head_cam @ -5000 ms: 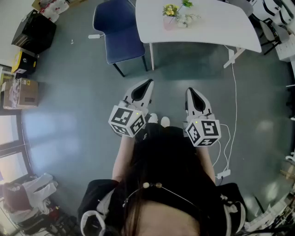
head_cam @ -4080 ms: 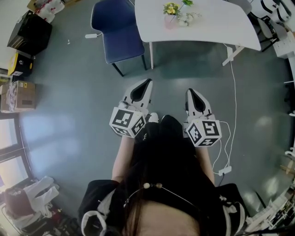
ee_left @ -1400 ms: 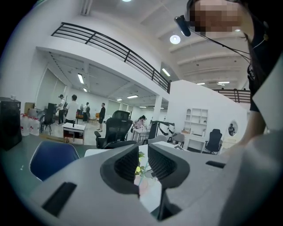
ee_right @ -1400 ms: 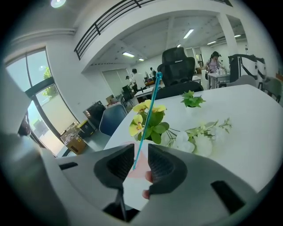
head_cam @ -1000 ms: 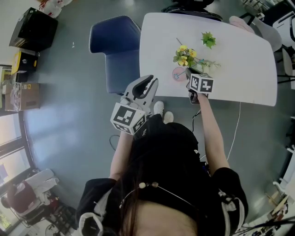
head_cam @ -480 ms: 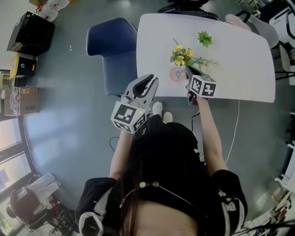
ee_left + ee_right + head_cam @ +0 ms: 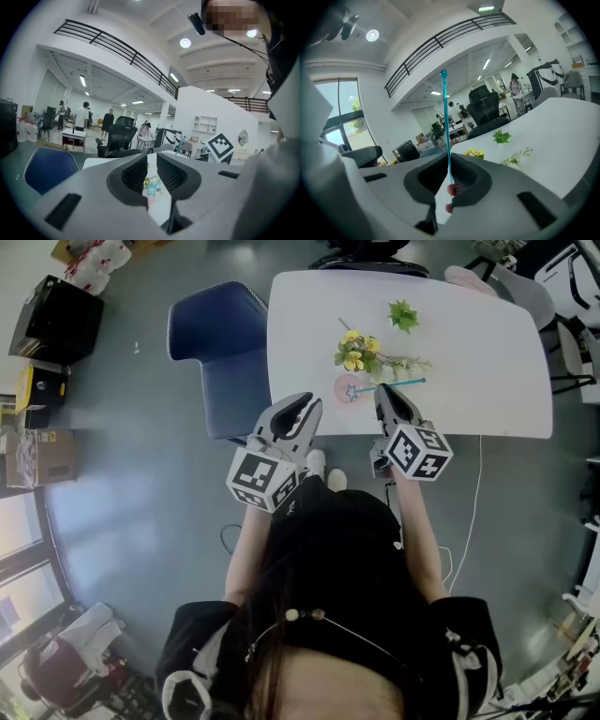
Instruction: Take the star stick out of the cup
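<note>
The teal star stick (image 7: 403, 383) lies almost level over the white table (image 7: 487, 381), and my right gripper (image 7: 382, 390) is shut on it near its star end. That star hangs at the pink cup (image 7: 345, 388); I cannot tell whether it is clear of the rim. In the right gripper view the stick (image 7: 446, 122) rises straight up from between the jaws of my right gripper (image 7: 449, 169). My left gripper (image 7: 302, 407) hovers shut and empty off the table's near edge, left of the cup. Through the slit in my left gripper (image 7: 152, 164) the star (image 7: 152, 189) shows.
Yellow flowers (image 7: 354, 351), a thin sprig (image 7: 405, 362) and a green leaf tuft (image 7: 403, 315) lie on the table behind the cup. A blue chair (image 7: 216, 352) stands at the table's left end. A white cable (image 7: 473, 493) trails over the floor at the right.
The person walked up to the table. My right gripper reached to the cup, then drew back toward the person with the stick, which now lies level. My left gripper stayed put.
</note>
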`<state>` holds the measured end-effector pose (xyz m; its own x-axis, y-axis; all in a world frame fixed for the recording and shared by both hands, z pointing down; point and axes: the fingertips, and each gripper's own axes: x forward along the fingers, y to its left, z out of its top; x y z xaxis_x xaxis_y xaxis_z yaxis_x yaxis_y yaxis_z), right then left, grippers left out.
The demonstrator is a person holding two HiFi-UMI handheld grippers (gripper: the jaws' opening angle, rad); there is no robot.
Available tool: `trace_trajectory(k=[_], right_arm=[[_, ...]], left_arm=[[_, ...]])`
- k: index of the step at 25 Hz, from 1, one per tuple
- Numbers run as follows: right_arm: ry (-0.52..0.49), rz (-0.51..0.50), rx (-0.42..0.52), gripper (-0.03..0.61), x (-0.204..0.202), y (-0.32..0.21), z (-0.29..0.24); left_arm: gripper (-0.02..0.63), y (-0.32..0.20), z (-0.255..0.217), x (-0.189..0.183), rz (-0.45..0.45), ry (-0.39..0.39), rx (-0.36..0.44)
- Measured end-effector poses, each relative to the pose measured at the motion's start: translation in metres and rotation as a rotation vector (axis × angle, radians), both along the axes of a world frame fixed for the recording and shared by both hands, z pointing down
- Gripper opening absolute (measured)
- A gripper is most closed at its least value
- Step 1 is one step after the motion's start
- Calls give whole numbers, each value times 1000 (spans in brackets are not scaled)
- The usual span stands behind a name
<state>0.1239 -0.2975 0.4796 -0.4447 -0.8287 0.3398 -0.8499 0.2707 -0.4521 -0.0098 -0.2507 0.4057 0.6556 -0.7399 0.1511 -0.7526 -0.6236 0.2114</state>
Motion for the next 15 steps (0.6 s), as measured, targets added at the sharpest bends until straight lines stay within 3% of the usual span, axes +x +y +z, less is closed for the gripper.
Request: trace_trajectory(k=[15], right_arm=[[-96, 64, 113, 21, 15, 43, -52]], left_arm=[[55, 12, -2, 2, -17, 19, 1]])
